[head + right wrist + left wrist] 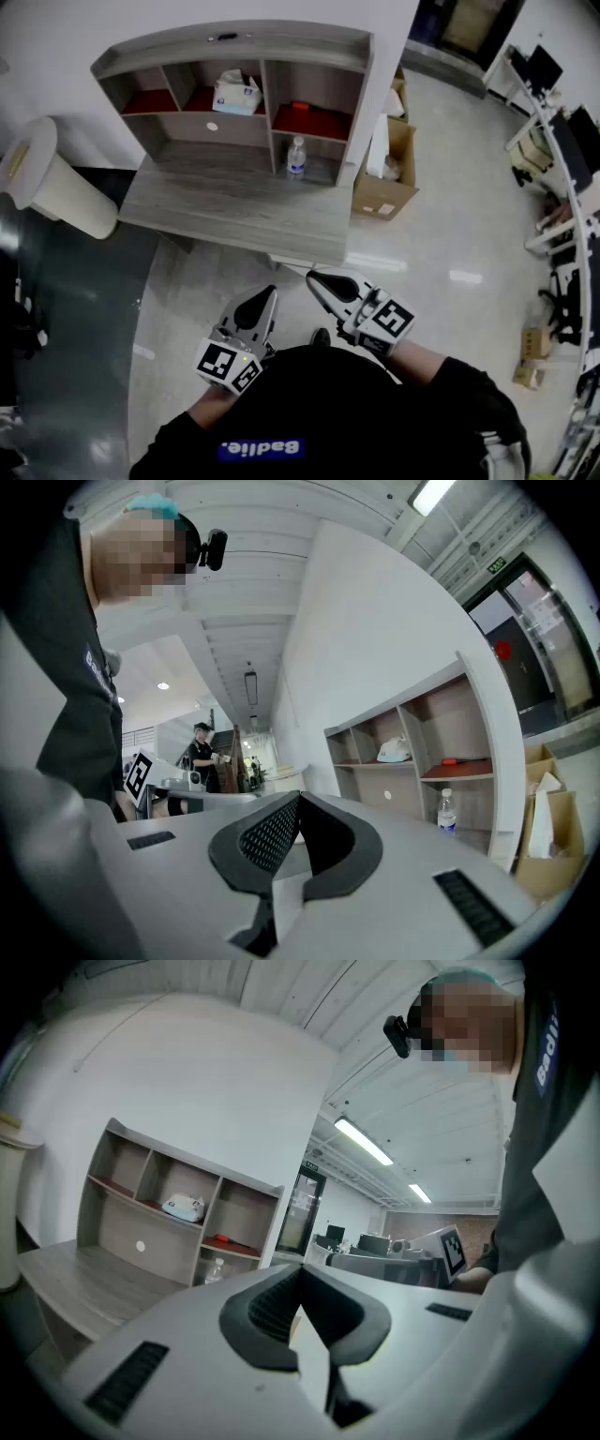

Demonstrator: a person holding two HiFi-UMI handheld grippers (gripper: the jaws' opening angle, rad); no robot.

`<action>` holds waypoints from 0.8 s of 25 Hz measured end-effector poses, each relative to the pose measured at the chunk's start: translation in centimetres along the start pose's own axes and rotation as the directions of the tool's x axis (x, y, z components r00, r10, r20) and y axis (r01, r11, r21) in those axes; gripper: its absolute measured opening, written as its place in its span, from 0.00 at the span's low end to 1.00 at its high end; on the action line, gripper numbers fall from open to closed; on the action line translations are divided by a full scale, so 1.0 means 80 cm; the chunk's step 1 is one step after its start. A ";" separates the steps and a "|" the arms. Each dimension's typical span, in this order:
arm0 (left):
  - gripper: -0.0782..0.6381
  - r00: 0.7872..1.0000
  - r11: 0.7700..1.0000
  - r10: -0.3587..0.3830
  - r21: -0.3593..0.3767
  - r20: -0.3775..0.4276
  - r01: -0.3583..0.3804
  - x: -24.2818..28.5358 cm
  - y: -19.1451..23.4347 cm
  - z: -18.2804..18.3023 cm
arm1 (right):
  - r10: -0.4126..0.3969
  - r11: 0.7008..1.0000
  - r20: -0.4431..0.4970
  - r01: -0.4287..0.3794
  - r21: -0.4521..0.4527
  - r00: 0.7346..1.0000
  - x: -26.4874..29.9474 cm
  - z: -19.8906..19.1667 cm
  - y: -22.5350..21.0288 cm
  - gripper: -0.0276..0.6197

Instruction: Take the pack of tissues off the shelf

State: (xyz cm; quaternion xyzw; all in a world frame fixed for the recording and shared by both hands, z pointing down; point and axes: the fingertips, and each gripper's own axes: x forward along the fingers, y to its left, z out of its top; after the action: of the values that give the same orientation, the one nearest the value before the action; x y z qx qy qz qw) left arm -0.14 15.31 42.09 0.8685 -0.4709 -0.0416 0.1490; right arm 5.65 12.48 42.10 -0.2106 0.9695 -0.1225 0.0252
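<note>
The shelf (234, 42) and the counter (234, 202) below it are finished in grey-brown wood grain, red liners (311, 122) are laid in three upper compartments, and the pack of tissues (236, 94) is coloured white with pale blue. The left gripper (270, 292) and the right gripper (312, 277) are shelled in pale grey with black, finely ribbed pads, and their cubes are marked with black squares on white. A brown cardboard box (384, 192) is seen off the counter's right edge and a cream bin (56, 183) off its left edge, over a glossy pale grey floor (450, 234).
</note>
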 end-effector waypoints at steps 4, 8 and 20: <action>0.11 1.000 1.000 0.002 0.004 -0.003 -0.002 0.006 0.000 -0.001 | 0.004 1.000 -0.003 -0.004 -0.001 1.000 -0.001 0.001 -0.005 0.09; 0.11 1.000 1.000 0.009 0.003 -0.005 -0.009 0.010 0.003 -0.002 | 0.008 1.000 -0.005 -0.008 0.000 1.000 0.001 0.000 -0.010 0.09; 0.11 1.000 0.998 0.030 0.054 -0.009 -0.029 0.025 0.005 0.005 | 0.030 0.999 -0.004 -0.030 -0.018 1.000 0.002 0.008 -0.018 0.09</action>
State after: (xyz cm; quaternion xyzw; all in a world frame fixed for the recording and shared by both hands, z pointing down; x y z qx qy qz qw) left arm 0.54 13.33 41.98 0.8653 -0.4839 -0.0222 0.1284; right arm 6.10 11.02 41.87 -0.1961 0.9737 -0.1139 0.0233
